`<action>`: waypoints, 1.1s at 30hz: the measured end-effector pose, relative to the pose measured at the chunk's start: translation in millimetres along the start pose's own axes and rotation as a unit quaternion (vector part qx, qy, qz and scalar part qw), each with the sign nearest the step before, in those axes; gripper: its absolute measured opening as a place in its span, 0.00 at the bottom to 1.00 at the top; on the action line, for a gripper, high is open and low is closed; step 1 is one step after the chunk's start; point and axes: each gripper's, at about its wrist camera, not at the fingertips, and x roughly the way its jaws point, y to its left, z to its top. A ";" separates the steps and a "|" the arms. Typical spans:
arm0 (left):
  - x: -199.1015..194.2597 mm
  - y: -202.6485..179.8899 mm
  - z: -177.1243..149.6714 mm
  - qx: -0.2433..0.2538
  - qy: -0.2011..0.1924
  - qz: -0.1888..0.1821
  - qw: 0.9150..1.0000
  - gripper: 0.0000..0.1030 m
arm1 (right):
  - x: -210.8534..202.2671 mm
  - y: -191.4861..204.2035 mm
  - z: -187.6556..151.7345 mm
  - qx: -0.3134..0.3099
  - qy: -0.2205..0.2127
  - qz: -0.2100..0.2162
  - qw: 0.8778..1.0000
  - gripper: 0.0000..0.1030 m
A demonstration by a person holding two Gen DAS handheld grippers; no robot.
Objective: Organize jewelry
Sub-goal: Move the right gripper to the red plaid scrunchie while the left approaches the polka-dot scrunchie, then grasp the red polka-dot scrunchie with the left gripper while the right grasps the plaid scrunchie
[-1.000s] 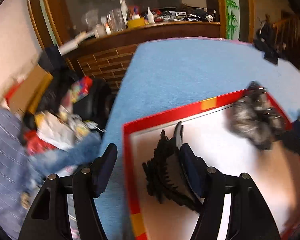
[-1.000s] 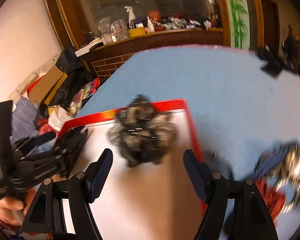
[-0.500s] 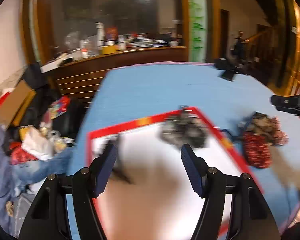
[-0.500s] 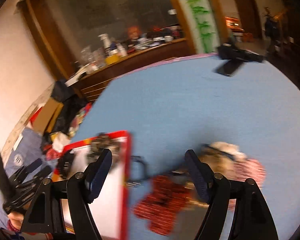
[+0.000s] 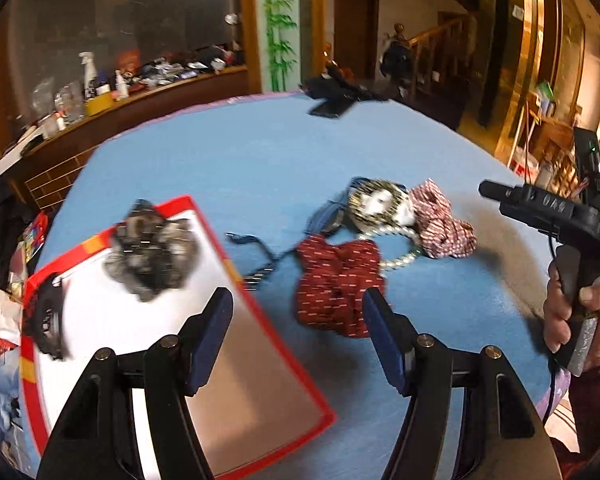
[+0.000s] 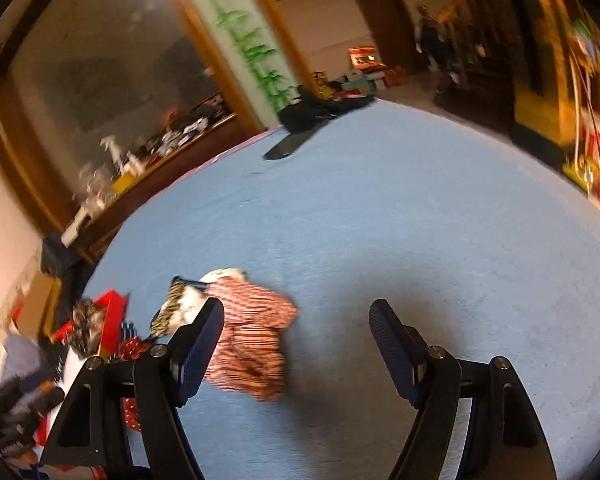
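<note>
The left gripper hangs spread and empty over the blue worktop, between the red-edged tray and a dark red scrunchie. Only this view shows the tray's contents clearly: a grey-brown scrunchie at its far end and a black hair claw at its left edge. Beyond lie a pearl band, a leopard-print piece and a checked red scrunchie. A hand at right holds the other tool.

The right gripper, likewise spread and empty, frames bare cloth, the checked scrunchie beside its left finger.

A second ago both cameras faced the tray; now both have swung right. The right view is blurred, its tray cut off.
</note>
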 end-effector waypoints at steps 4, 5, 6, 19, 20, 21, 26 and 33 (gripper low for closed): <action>19.5 -17.0 5.7 0.006 0.019 -0.001 1.000 0.64 | 0.1 -15.3 3.6 0.036 0.006 0.028 0.999 0.77; 23.4 -19.2 6.9 0.006 0.022 -0.001 1.000 0.64 | 1.6 -13.6 3.6 0.031 0.011 0.029 0.999 0.77; 29.2 -22.1 8.5 0.005 0.027 -0.001 1.000 0.64 | 2.9 -10.4 3.7 0.023 0.015 0.029 0.999 0.77; 95.8 -38.1 20.4 -0.030 0.094 0.019 0.995 0.46 | 8.5 -3.3 -1.3 0.011 0.030 0.040 0.999 0.77; 95.5 -37.1 21.0 -0.035 0.089 0.015 0.995 0.33 | 8.1 -2.6 -1.7 0.011 0.029 0.041 0.999 0.77; 94.6 -36.6 20.8 -0.037 0.083 0.013 0.996 0.18 | 7.8 -2.2 -1.8 0.009 0.028 0.041 0.999 0.77; 78.4 -32.5 17.7 -0.055 0.020 -0.003 0.998 0.16 | 12.7 4.7 -3.2 -0.001 0.042 0.039 0.998 0.80; 61.8 -28.7 18.4 -0.052 -0.064 0.034 0.996 0.16 | 41.6 46.7 -6.6 -0.078 0.089 0.003 0.993 0.82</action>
